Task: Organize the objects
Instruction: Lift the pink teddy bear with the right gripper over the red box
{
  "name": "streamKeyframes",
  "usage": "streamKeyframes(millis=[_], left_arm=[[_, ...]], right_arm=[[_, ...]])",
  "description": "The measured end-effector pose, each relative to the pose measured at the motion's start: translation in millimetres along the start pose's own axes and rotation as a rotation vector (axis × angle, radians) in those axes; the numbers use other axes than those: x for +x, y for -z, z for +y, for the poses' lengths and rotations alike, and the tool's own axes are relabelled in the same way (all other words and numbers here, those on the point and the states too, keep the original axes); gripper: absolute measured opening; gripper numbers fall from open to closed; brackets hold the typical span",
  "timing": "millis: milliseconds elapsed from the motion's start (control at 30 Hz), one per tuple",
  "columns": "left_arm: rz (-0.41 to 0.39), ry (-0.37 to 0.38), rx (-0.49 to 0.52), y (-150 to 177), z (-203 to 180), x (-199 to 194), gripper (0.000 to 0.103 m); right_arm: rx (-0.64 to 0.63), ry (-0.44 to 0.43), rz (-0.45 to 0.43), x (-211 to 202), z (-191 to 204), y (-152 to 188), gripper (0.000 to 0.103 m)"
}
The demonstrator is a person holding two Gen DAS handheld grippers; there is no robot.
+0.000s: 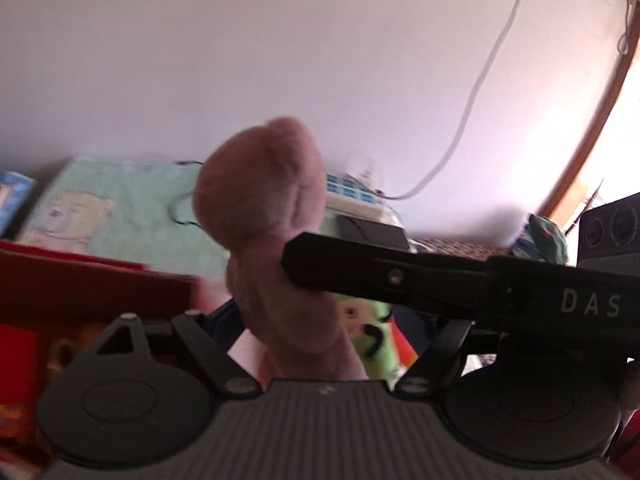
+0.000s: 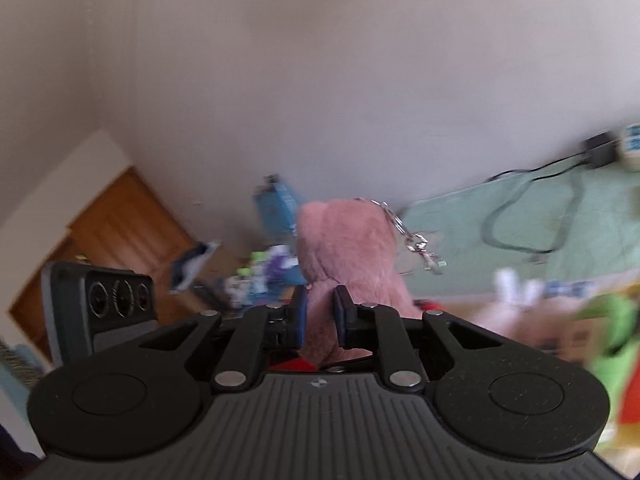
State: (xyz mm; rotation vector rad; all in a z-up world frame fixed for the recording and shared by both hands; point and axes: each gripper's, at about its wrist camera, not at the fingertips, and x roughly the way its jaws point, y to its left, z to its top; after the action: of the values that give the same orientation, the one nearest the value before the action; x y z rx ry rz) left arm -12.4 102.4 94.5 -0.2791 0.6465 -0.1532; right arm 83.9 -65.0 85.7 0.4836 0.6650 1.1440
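Pink plush toy (image 2: pixel 344 248) held up off surface, in front of pale wall. Right gripper (image 2: pixel 320 316) fingers clamped on its narrow lower part, squeezing pile in. Left gripper (image 1: pixel 292 312) fingers hidden behind plush; cannot tell apart or clamped. Toy looks light, soft, compressible; no breakage risk. Metal keychain clip (image 2: pixel 420 244) dangles right, may snag. Best hold: narrow waist, firm pinch.

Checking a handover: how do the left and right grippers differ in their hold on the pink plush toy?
Width: the right gripper has its jaws nearly together; the left gripper has them wider apart. Grip: the right gripper's pads pinch the pink plush toy; whether the left gripper's pads press on it cannot be seen. Both have the toy between their fingers.
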Motion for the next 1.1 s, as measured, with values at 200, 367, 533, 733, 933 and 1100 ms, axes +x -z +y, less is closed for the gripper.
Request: streamKeyframes(millis=[200, 367, 533, 733, 933, 1100], left_arm=[[-0.001, -0.098, -0.030, 3, 60, -37, 0.074], [0.003, -0.191, -0.034, 11, 129, -67, 0.071], [0.040, -0.246, -0.019, 18, 192, -76, 0.067], [0.145, -0.259, -0.031, 32, 239, -51, 0.060], [0.131, -0.160, -0.067, 36, 257, -69, 0.060], [0.121, -0.122, -0.043, 35, 258, -76, 0.062]], right_arm=[[0.053, -0.076, 0.040, 71, 24, 15, 0.014], [0.166, -0.102, 0.060, 136, 36, 39, 0.014], [0.335, -0.078, 0.095, 195, 24, 68, 0.004], [0.426, 0.085, 0.153, 233, 10, 90, 0.003], [0.443, 0.172, 0.131, 212, 6, 91, 0.009], [0.436, 0.343, 0.200, 226, 1, 99, 0.016]])
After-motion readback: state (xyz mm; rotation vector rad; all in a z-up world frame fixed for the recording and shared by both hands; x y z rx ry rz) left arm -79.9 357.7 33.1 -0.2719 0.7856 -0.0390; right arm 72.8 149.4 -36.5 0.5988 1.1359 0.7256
